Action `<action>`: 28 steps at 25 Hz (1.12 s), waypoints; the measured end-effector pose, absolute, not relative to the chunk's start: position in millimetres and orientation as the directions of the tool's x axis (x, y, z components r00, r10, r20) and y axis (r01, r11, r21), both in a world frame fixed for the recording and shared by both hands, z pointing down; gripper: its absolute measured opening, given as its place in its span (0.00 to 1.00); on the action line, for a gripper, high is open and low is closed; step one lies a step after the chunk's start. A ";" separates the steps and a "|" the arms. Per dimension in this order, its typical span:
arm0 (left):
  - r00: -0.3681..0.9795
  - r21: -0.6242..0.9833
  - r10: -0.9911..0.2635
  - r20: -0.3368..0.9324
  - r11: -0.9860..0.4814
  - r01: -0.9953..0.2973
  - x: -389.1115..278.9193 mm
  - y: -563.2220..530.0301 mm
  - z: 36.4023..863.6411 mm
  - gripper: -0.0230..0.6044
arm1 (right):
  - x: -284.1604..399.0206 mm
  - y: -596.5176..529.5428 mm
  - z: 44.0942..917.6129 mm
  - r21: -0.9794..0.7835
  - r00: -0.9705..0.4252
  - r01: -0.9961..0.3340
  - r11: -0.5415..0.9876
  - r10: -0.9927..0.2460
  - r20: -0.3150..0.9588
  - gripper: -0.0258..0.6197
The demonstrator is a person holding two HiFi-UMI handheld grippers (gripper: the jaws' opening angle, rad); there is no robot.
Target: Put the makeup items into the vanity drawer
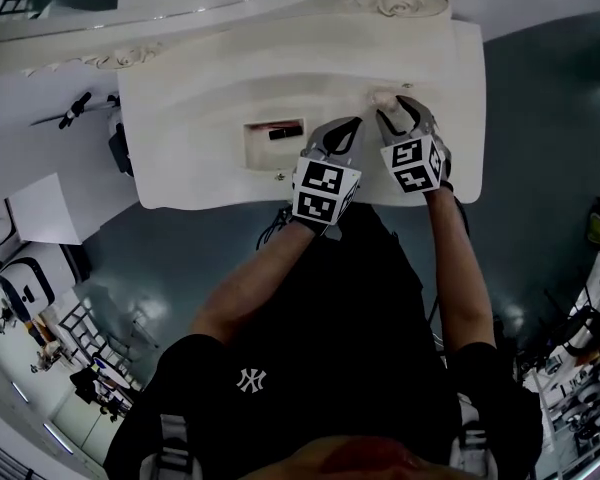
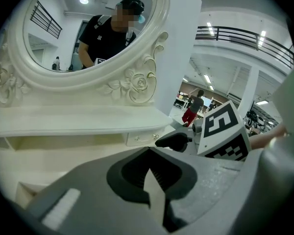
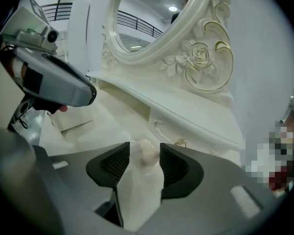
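On the white vanity top [image 1: 210,88], a small pale pinkish makeup item [image 1: 383,98] lies near the back right. My right gripper [image 1: 395,111] is open around it. In the right gripper view the item [image 3: 147,158] sits between the pads of the right gripper [image 3: 145,149], with a gap on each side. My left gripper [image 1: 342,134] hovers just left of it, over the vanity's front part, its jaws shut and holding nothing [image 2: 148,153]. An open drawer recess [image 1: 260,148] in the top holds a dark slim item [image 1: 285,131].
An ornate oval mirror [image 2: 88,28] stands at the back of the vanity, above a shelf with small knobbed drawers [image 3: 157,123]. The vanity's front edge [image 1: 280,200] is close to the person's legs. A white cabinet [image 1: 45,208] stands on the floor at the left.
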State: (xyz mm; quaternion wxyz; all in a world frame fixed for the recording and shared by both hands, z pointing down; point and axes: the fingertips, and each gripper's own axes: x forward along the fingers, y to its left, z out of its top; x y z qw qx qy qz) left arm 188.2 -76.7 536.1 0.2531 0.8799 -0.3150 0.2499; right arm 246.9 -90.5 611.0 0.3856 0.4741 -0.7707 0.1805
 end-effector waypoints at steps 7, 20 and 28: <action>0.666 0.291 -0.426 0.612 -0.662 -0.691 187.4 -81.3 539.5 0.04 | 253.6 -96.3 630.6 0.214 -0.182 -0.795 0.567 -0.560 0.808 0.39; 0.682 0.297 -0.433 0.589 -0.669 -0.681 168.3 -74.6 530.0 0.04 | 252.1 -81.8 613.3 0.189 -0.154 -0.859 0.475 -0.593 0.791 0.31; 0.691 0.291 -0.451 0.565 -0.675 -0.678 142.5 -62.4 515.9 0.04 | 218.0 -69.7 579.8 0.180 -0.183 -0.868 0.462 -0.636 0.750 0.31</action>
